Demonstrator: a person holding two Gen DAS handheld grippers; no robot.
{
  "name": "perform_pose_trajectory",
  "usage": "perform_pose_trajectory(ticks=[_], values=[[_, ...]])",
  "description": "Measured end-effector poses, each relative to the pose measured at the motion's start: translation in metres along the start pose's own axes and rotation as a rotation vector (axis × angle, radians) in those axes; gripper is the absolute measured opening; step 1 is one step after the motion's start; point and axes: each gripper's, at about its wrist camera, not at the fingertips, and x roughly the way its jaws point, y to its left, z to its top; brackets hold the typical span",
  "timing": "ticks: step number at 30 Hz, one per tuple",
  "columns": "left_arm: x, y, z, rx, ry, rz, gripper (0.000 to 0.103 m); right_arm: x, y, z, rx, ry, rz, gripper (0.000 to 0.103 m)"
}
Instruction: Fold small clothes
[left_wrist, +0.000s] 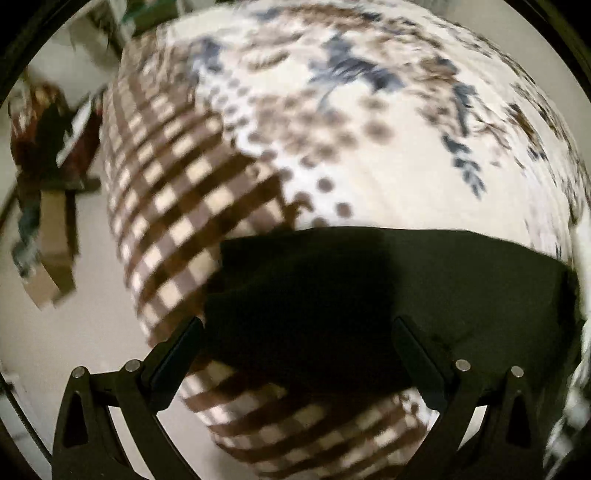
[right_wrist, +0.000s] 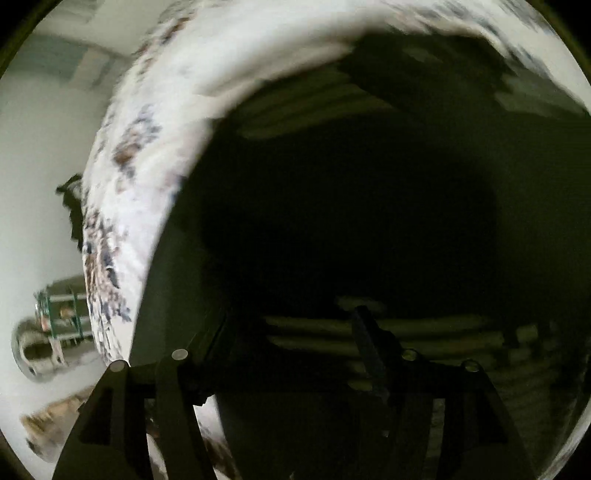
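On the patterned bedspread (left_wrist: 369, 155) lies your dark garment (left_wrist: 369, 295), soft, light and limp. Your left gripper (left_wrist: 295, 354) hovers spread above it; your right gripper (right_wrist: 291, 354) stands unclenched. Pinch a hem corner.

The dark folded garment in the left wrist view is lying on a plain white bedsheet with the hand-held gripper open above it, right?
Not quite. The left wrist view shows the dark folded garment on a patterned bedspread, brown checks and floral print, not plain white. The left hand-held gripper is open above it.
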Motion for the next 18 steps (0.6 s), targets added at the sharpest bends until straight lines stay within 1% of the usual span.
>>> perform_pose_trajectory(ticks=[1,2,3,4,6,7,8,10,11,12,15,18], values=[[0.011,0.004,0.005,-0.025,0.019,-0.030,0.103,0.000,-0.012,-0.002,0.020,0.007,-0.008,0.066],[0.019,0.005,0.008,-0.044,0.027,-0.033,0.103,0.002,-0.027,-0.011,0.047,0.014,-0.031,0.066],[0.023,0.006,0.010,-0.053,0.027,-0.040,0.103,0.005,-0.037,-0.014,0.065,0.019,-0.052,0.066],[0.027,0.005,0.012,-0.061,0.016,-0.049,0.100,0.008,-0.046,-0.017,0.075,0.022,-0.062,0.066],[0.022,0.002,0.016,-0.063,-0.038,-0.022,0.069,0.009,-0.061,-0.027,0.100,0.025,-0.073,0.066],[0.015,0.000,0.021,-0.053,-0.072,-0.010,0.031,0.011,-0.064,-0.030,0.107,0.026,-0.079,0.066],[0.009,0.000,0.027,-0.054,-0.086,-0.037,0.011,0.012,-0.065,-0.035,0.112,0.029,-0.080,0.066],[-0.006,0.002,0.039,-0.082,-0.130,-0.065,0.010,0.011,-0.064,-0.037,0.102,0.034,-0.086,0.066],[-0.018,0.003,0.052,-0.094,-0.166,-0.091,0.010,0.011,-0.062,-0.037,0.095,0.034,-0.087,0.066],[-0.024,0.002,0.062,-0.092,-0.185,-0.107,0.010,0.014,-0.055,-0.039,0.082,0.038,-0.079,0.066],[-0.041,-0.008,0.102,-0.050,-0.255,-0.130,0.010,0.020,-0.032,-0.038,0.036,0.045,-0.069,0.066],[-0.044,-0.020,0.133,-0.012,-0.281,-0.148,0.010,0.034,-0.002,-0.034,-0.015,0.035,-0.084,0.066]])
